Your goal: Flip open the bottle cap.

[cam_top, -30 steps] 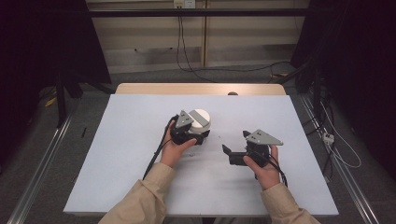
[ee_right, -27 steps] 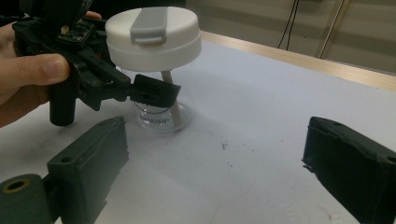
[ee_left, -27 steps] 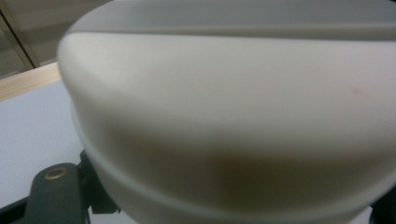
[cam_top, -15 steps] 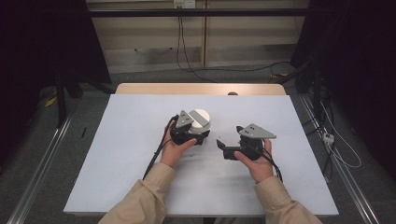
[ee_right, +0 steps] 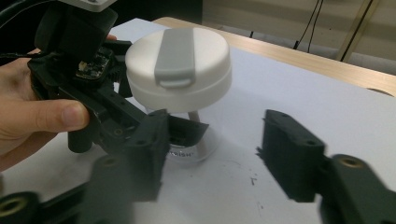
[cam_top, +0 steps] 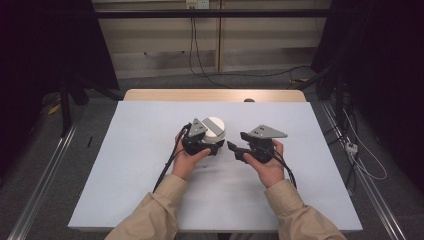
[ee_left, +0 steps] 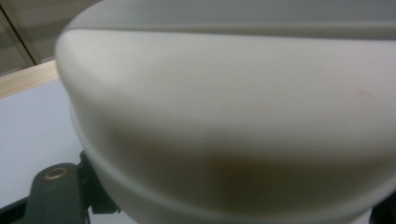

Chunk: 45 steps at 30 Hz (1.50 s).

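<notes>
- High view: a white container (cam_top: 215, 131) with a white lid is seen near the middle of the pale table (cam_top: 125, 165), held at the tip of the left gripper (cam_top: 206, 146), whose jaws are clamped on the clear body under the lid.
- Right gripper view: the lid (ee_right: 180, 70) is crossed by a grey flip tab (ee_right: 175, 56); the left gripper's jaws are closed on the transparent part below it, which rests on the table.
- On that clear base a line of small print is visible, but it is too blurred to be read.
- The right gripper (cam_top: 235, 149) is held just beside the container, on the side away from the left gripper; its jaws have just been closing, a gap is kept between them and nothing is pressed by them.
- Left gripper view: the white lid (ee_left: 233, 116) is seen very close ahead of the lens, out of focus.
- No brand mark is legible on lid or tab.
</notes>
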Tool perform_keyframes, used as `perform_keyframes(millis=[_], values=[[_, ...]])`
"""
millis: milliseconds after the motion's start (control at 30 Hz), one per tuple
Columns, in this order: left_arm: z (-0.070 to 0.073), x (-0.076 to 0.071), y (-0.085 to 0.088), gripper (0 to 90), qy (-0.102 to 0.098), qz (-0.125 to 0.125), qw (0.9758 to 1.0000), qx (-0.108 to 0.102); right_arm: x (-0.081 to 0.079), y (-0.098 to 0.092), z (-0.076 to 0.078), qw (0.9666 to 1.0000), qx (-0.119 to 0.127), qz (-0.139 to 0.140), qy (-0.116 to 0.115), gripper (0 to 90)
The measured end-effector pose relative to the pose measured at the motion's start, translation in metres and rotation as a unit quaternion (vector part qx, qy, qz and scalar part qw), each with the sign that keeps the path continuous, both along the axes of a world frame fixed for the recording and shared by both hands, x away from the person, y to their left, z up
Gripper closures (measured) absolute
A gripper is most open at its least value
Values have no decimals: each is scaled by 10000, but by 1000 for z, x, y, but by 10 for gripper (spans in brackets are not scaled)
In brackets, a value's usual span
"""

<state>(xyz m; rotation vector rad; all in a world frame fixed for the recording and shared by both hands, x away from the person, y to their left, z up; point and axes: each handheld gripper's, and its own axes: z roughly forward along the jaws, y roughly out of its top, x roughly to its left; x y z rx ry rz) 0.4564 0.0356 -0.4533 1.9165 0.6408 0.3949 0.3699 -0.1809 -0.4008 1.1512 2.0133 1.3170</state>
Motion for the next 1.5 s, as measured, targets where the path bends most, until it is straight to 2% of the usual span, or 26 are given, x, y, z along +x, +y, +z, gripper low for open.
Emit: perform_keyframes(millis=[67, 100, 133, 233, 433, 567, 867, 933, 1100, 1167, 1500], values=[[0, 0, 0, 186, 3, 8, 10000, -16, 2, 2, 1, 10000, -31, 61, 62, 516], [0, 0, 0, 186, 1, 1, 10000, 1, 2, 2, 1, 10000, -31, 61, 62, 516], [0, 0, 0, 186, -2, -1, 10000, 10, 5, 4, 1, 9999, -23, 87, 145, 600], [0, 0, 0, 186, -2, -1, 10000, 8, 8, 7, 0, 9997, -34, 150, 195, 717], [0, 0, 0, 186, 9, 13, 10000, -18, 12, 13, 0, 9992, -62, 322, 246, 873], [0, 0, 0, 186, 3, 6, 10000, -6, 14, 18, 0, 9987, -115, 392, 299, 897], [0, 0, 0, 186, 34, 8, 10000, -20, 20, 27, 3, 9985, -195, 455, 245, 900], [0, 0, 0, 186, -22, 3, 10000, 31, 20, 28, 5, 9984, -186, 477, 219, 900], [0, 0, 0, 186, -20, -3, 10000, 58, 20, 30, 9, 9985, -182, 497, 152, 900], [0, -1, 0, 186, 24, 24, 10000, -1, 21, 30, 11, 9986, -151, 494, 126, 900], [0, 0, 0, 186, 31, 26, 10000, -8, 24, 31, 20, 9986, -178, 497, 8, 900]])
